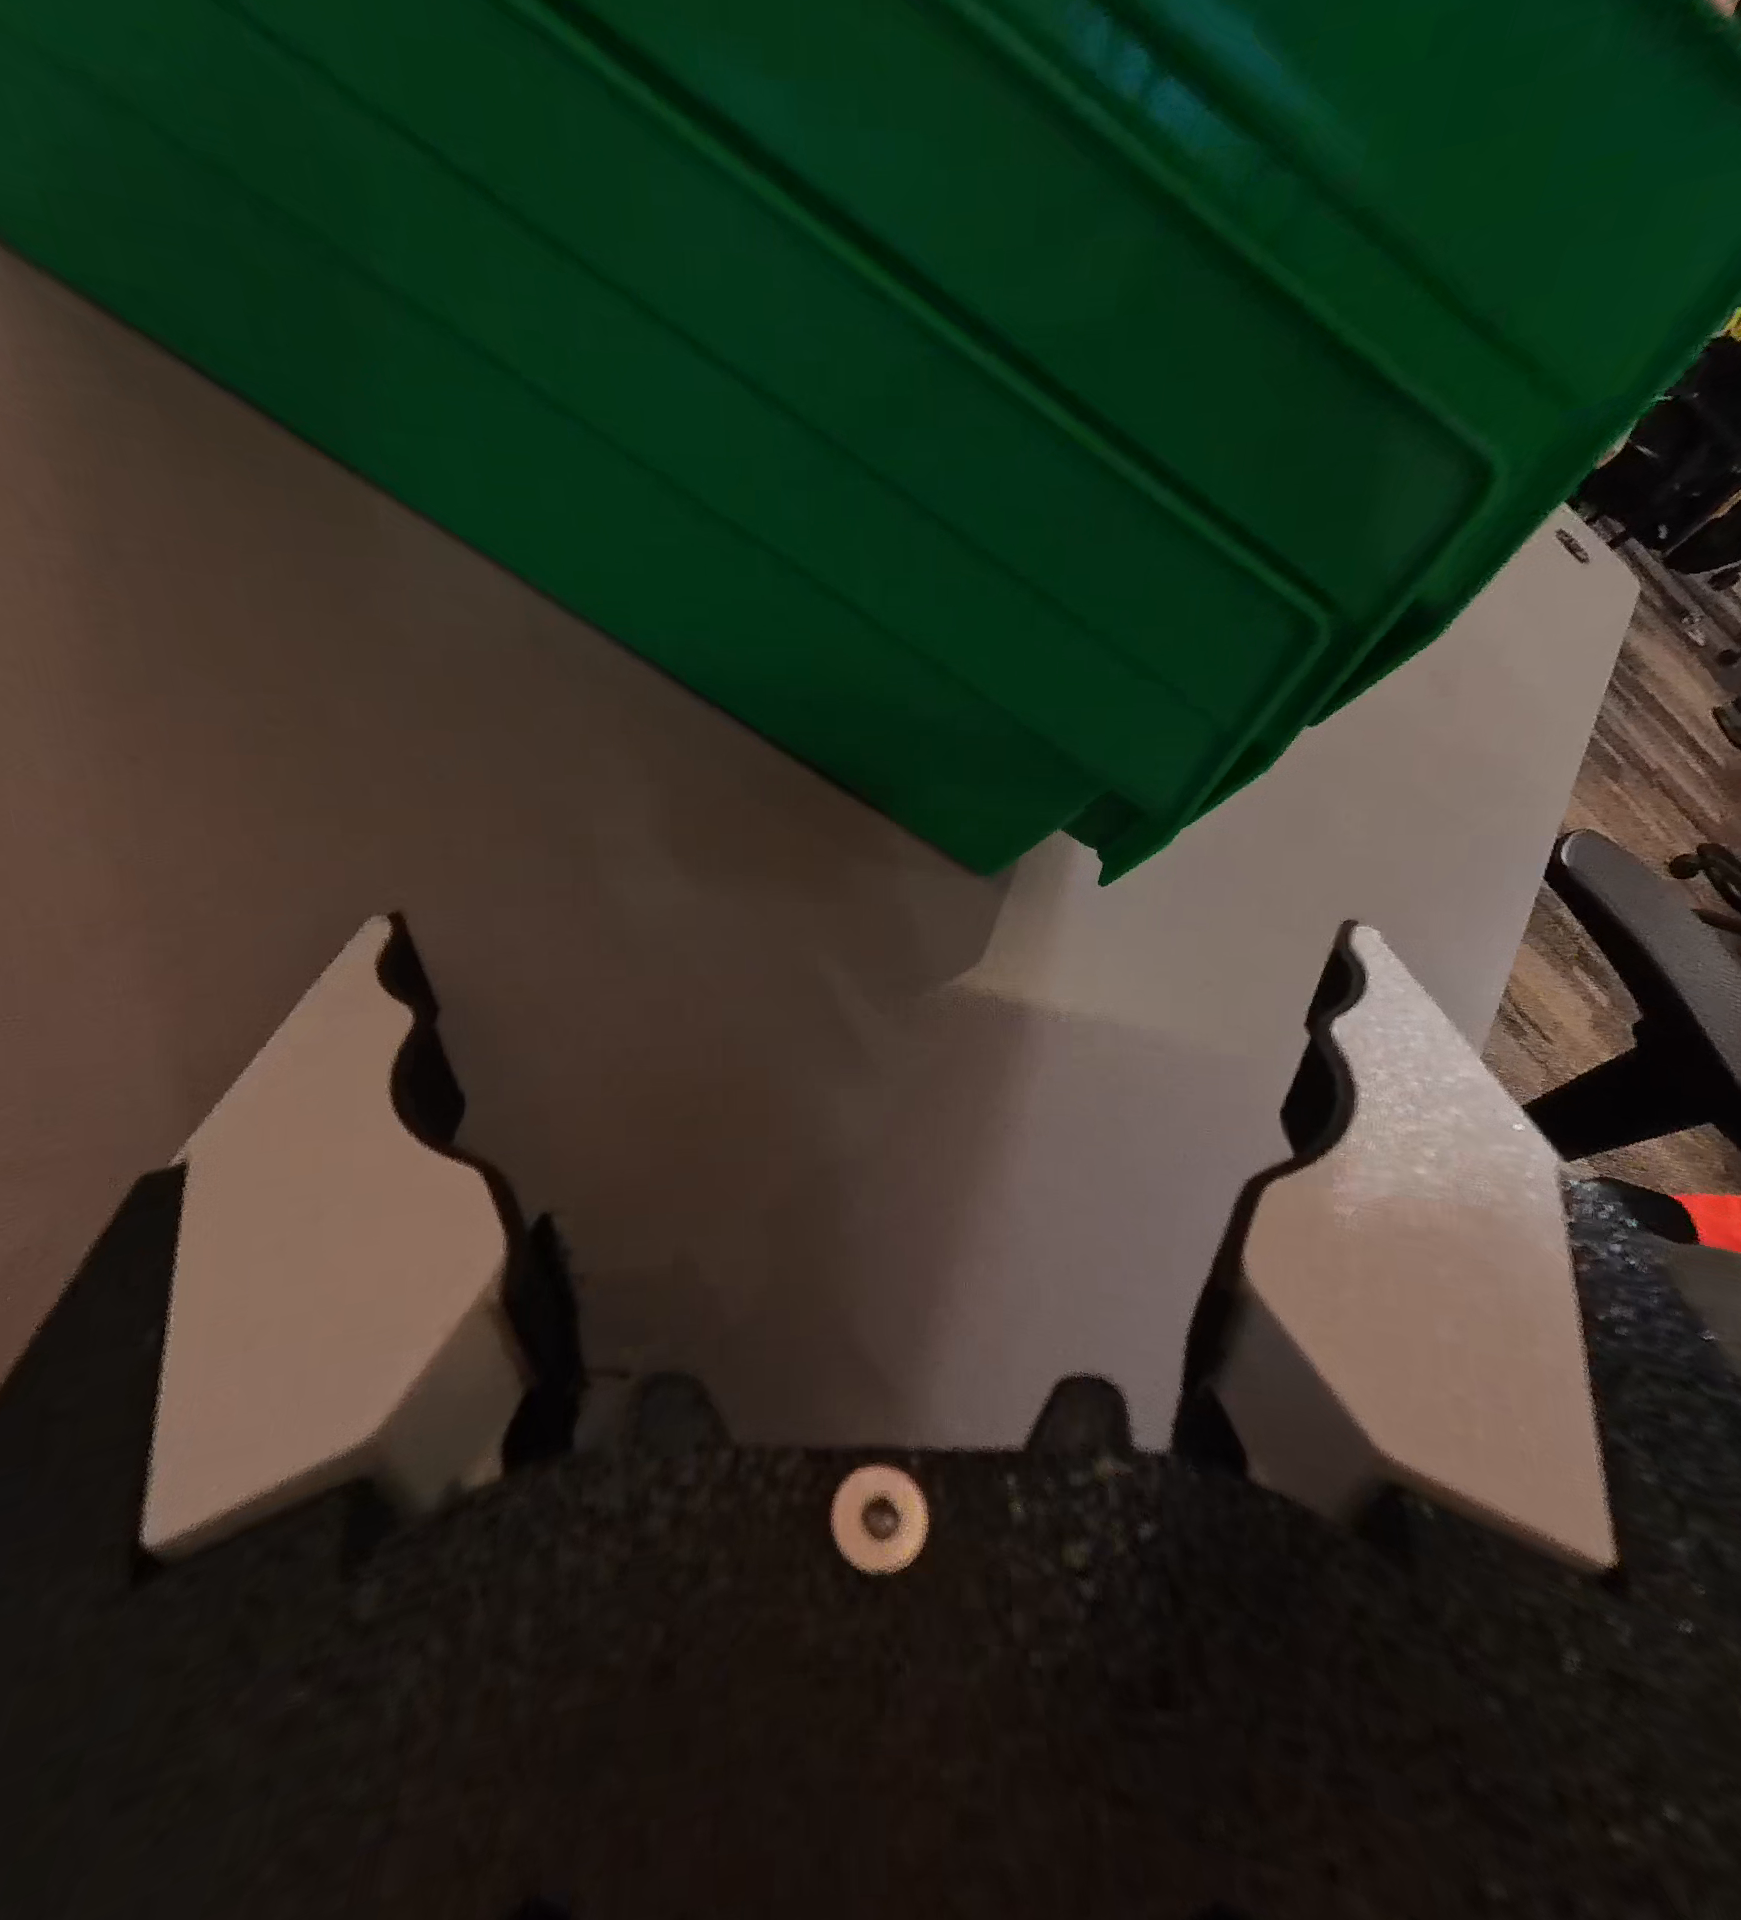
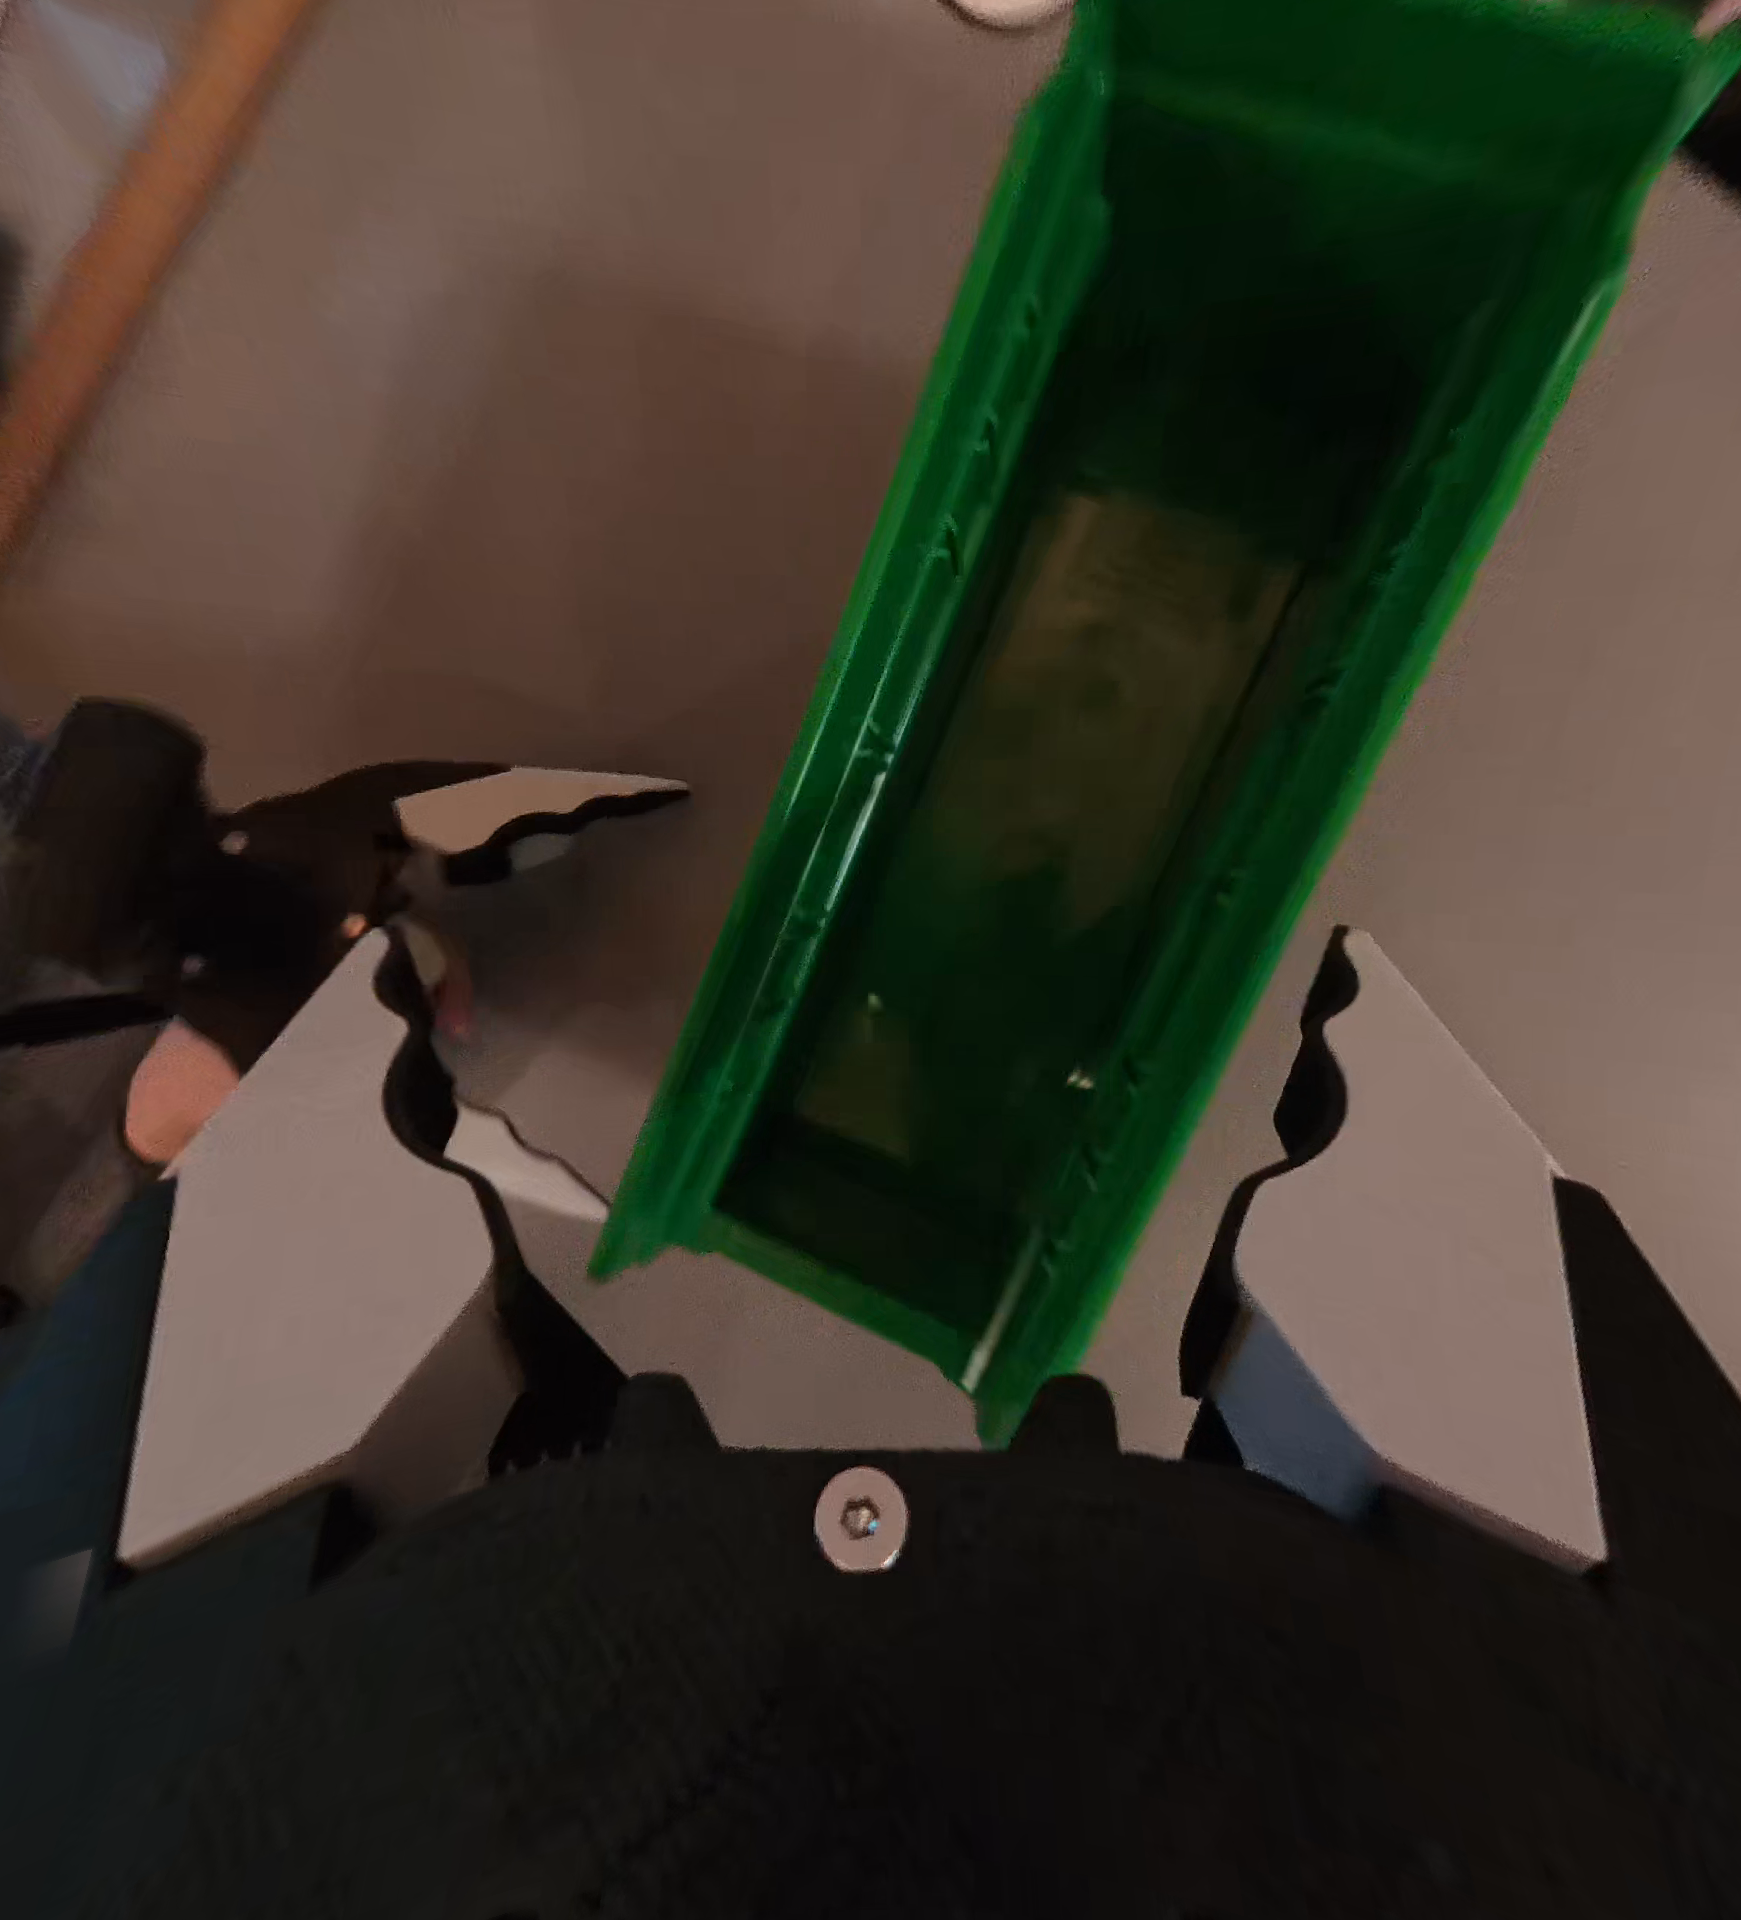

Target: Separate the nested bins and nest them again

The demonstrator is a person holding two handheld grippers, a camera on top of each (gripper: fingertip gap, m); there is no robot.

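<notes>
Green ribbed plastic bins (image 1: 845, 343), nested.

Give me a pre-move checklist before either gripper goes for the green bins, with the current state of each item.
1. Left gripper jaws spread and empty: ok.
2. Right gripper jaws spread and empty: ok.
3. Green plastic nested bins resting on the white table: ok, though they sit near the table's corner.
4. Bins still nested: ok; stacked rims show in the left wrist view.
5. How many bins are in the stack: cannot tell.
6. Inside of the top bin free of loose items: ok; only a flat label-like patch shows on its floor.
</notes>
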